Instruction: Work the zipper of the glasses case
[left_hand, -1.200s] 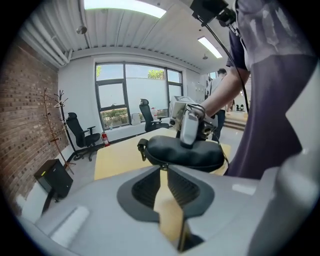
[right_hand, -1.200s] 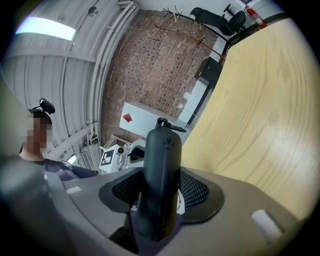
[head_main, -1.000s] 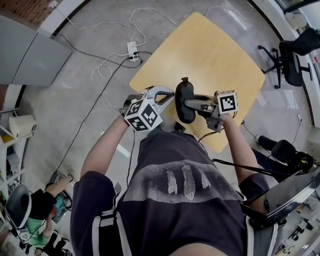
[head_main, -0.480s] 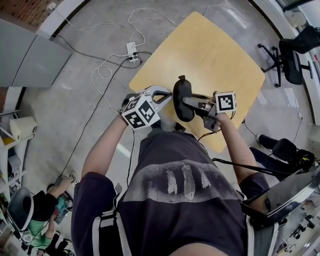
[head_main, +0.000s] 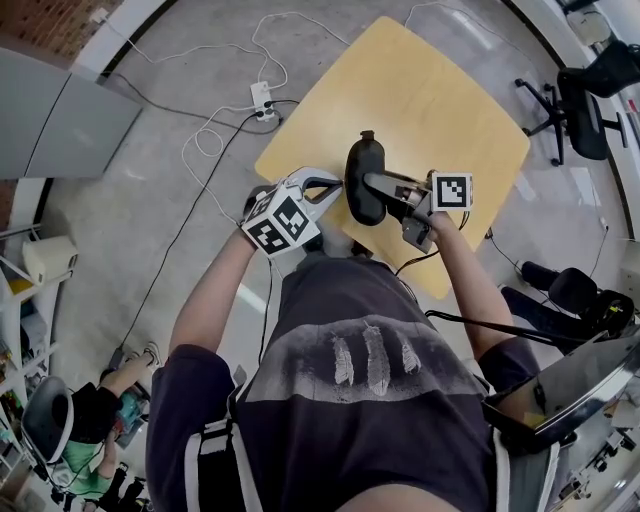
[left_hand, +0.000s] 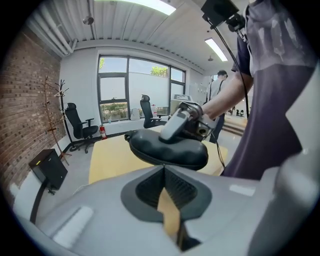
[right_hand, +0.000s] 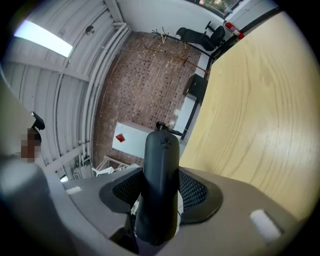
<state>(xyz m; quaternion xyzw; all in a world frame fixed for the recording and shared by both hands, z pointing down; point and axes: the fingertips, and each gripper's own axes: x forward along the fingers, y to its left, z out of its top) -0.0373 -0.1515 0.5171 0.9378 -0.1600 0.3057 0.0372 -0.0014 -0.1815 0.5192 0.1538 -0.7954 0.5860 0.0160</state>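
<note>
A black, oval glasses case (head_main: 362, 185) hangs in the air over the near edge of the yellow table (head_main: 430, 90). My right gripper (head_main: 378, 190) is shut on its middle, and the pads press both flat sides of the case (right_hand: 160, 170). The zipper pull (right_hand: 160, 125) sticks out at the case's far end. My left gripper (head_main: 333, 187) sits just left of the case, a little apart from it. Its jaws (left_hand: 164, 170) are shut with nothing between them, and they point at the underside of the case (left_hand: 167, 149).
A power strip with white cables (head_main: 263, 97) lies on the concrete floor to the left of the table. A black office chair (head_main: 585, 110) stands at the right, and a grey cabinet (head_main: 60, 110) at the left. A person sits at the lower left (head_main: 90, 420).
Both grippers and the case have drifted slightly away from the body, further over the table edge. The grip on the case is unchanged.
</note>
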